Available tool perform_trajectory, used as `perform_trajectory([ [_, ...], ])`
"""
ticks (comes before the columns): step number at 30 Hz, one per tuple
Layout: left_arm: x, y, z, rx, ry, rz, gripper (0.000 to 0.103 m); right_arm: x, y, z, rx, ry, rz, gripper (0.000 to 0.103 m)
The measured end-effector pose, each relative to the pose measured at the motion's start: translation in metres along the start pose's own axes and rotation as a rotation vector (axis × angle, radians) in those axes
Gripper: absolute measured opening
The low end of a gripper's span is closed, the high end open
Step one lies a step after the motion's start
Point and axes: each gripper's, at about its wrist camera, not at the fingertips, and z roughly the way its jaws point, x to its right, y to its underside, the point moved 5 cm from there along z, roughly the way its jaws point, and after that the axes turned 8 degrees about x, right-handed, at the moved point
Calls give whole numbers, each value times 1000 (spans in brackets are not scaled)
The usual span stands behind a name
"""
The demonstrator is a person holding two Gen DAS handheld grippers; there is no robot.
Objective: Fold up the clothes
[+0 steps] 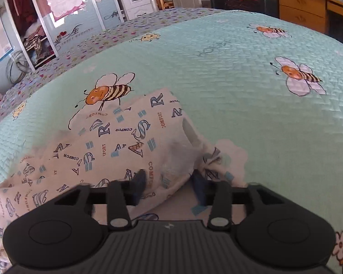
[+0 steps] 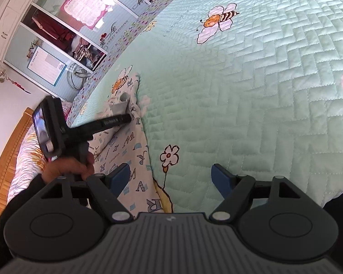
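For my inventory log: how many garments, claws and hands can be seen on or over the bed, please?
Garment: 1
Claws: 2, left claw and right claw
Hand: 1
Total: 4

White letter-print garment point(image 1: 107, 141) rumpled lengthwise on green quilt point(image 1: 251, 118)

The left gripper point(image 1: 169, 186) hangs with its blue-padded jaws apart over a rumpled white letter-printed cotton garment point(image 1: 107, 143) (its raised fold stands blurred between the pads) lying on a mint-green quilted bedspread with cartoon bees point(image 1: 251, 96).
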Motion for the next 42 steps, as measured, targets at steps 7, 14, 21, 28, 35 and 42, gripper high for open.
perform_trajectory([
  [7,-35,18,-59,40,52,-192,69,-31,-31,-1,74,-86,-87,79],
  [14,-59,64,-99,-19,1,-275,69,-108,-78,75,58,-235,-345,78],
  [21,-63,87,-112,-42,16,-293,69,-142,-85,184,-87,-176,-560,48],
  [28,-72,92,-108,-44,23,-330,69,-137,-66,219,-147,-110,-587,37],
  [35,-73,93,-107,-45,27,-336,69,-150,-73,235,-159,-142,-579,0],
  [42,-71,98,-100,-66,33,-342,69,-151,-104,250,-101,-121,-574,0],
])
